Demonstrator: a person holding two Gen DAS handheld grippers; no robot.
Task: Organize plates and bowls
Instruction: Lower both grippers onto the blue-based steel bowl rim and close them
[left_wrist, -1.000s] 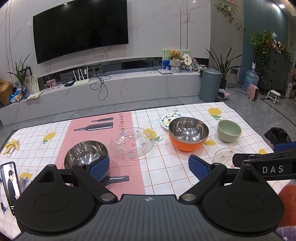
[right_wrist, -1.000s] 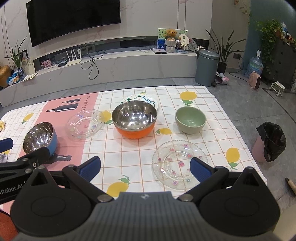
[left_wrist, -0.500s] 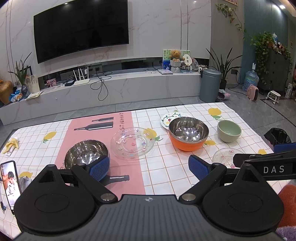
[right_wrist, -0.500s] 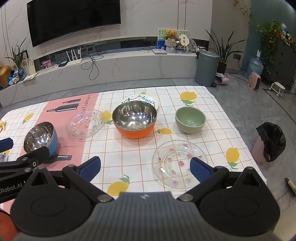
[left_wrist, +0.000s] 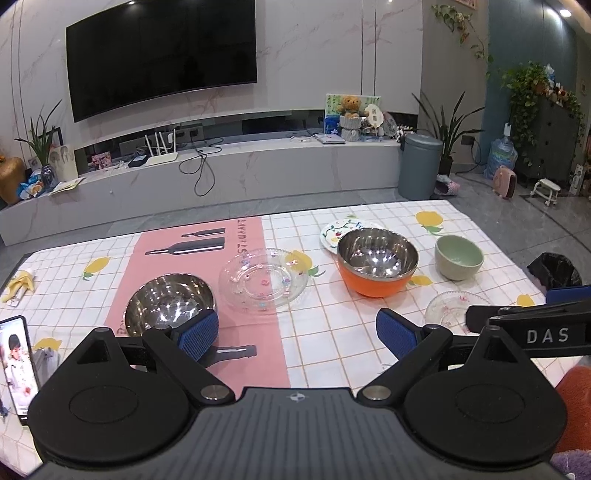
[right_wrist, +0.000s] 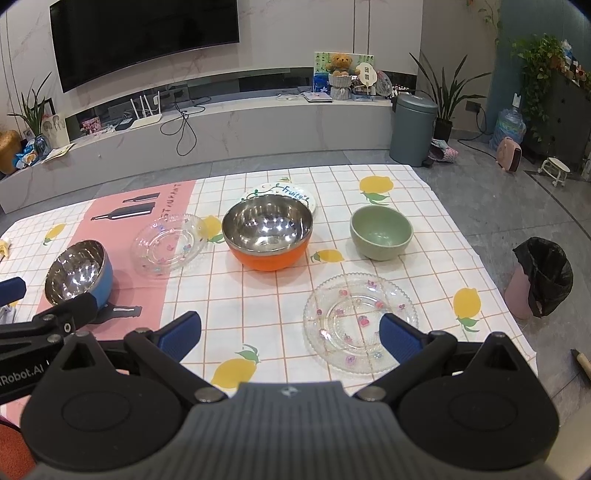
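1. The left gripper (left_wrist: 297, 334) has its jaws spread wide and empty, above the near part of the tablecloth (left_wrist: 325, 332).
2. The right gripper (right_wrist: 290, 332) is likewise spread wide and holds nothing.
3. Landmark: the orange bowl (right_wrist: 267, 232), steel-lined, upright at the centre of the tablecloth.
4. A clear glass plate (right_wrist: 360, 321) lies nearer than the orange bowl and to its right. The right gripper's right fingertip (right_wrist: 400, 338) overlaps its near rim in the right wrist view; whether it touches cannot be told.
5. A blue bowl (right_wrist: 77, 271), steel-lined, stands well to the left of the orange bowl. In the left wrist view it lies just beyond the left gripper's left fingertip (left_wrist: 197, 334).
6. A second clear glass plate (right_wrist: 170, 243) lies between the blue bowl and the orange bowl, apart from both.
7. A green bowl (right_wrist: 380, 232) stands upright to the right of the orange bowl, apart from it.
8. A white printed plate (right_wrist: 280, 192) lies directly behind the orange bowl, partly hidden by it.
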